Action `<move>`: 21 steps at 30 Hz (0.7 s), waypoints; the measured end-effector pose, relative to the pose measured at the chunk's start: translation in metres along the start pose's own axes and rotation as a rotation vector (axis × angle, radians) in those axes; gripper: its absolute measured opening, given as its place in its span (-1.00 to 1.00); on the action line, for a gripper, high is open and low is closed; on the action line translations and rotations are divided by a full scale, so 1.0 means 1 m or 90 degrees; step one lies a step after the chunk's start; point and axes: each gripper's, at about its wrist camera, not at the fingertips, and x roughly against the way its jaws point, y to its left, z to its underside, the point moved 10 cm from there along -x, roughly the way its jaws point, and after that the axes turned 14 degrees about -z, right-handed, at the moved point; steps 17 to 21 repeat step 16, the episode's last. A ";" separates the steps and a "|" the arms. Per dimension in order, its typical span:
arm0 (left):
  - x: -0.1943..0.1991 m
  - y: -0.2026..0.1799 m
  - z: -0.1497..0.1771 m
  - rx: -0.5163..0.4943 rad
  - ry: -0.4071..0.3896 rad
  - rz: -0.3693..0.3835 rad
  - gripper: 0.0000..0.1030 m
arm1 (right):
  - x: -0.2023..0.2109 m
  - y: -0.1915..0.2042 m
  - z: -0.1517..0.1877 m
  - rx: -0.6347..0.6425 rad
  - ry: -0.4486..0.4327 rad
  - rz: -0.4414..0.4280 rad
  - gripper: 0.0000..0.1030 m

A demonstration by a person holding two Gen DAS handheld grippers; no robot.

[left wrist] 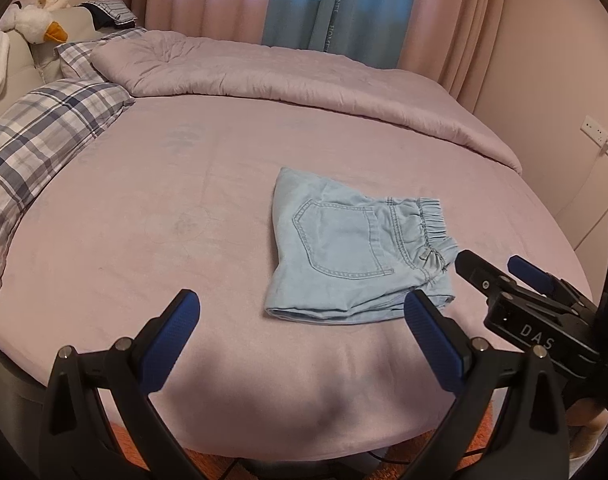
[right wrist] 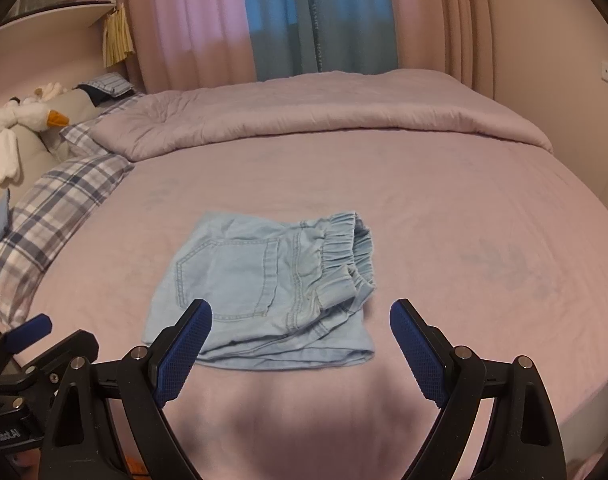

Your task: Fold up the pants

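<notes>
On the far left a white toy goose (left wrist: 32, 20) leans by the head of the bed, and checked pillows (left wrist: 44, 136) lie below it. The left gripper (left wrist: 304, 312) hovers over the near edge of the bed (left wrist: 144, 200). Its jaws are wide apart and hold nothing.

A bit to the right, near the middle of the pink bed, lie the pants (left wrist: 351, 256). They are light blue and short, and they look already folded into a small flat pile. The back pocket faces up and the stretchy waistband is on the right side. The near hem sits close to the left gripper's right finger, but I cannot tell if they touch.

Further right is the right gripper (right wrist: 300, 340). Its jaws are also wide apart and empty, and they hang just in front of the near hem of the pants.

I think the folding is nearly done or all done. If one more fold is wanted, both grippers must come down on the near hem, pinch it, and lift it over. If not, they only need to pat the pile flat and back away.

The letters "DAS" show in white on the right gripper's body. Tall letters run down the blue curtain (left wrist: 304, 0), perhaps "HOME", but they are too blurry to be sure.
</notes>
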 end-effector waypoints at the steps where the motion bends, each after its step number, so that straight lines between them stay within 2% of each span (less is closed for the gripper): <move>1: 0.001 0.001 0.000 0.001 -0.001 -0.001 0.99 | 0.000 0.000 0.000 0.000 0.001 0.000 0.75; 21: 0.006 0.000 -0.002 -0.009 -0.014 -0.009 0.99 | -0.001 0.002 0.000 0.003 0.004 0.004 0.75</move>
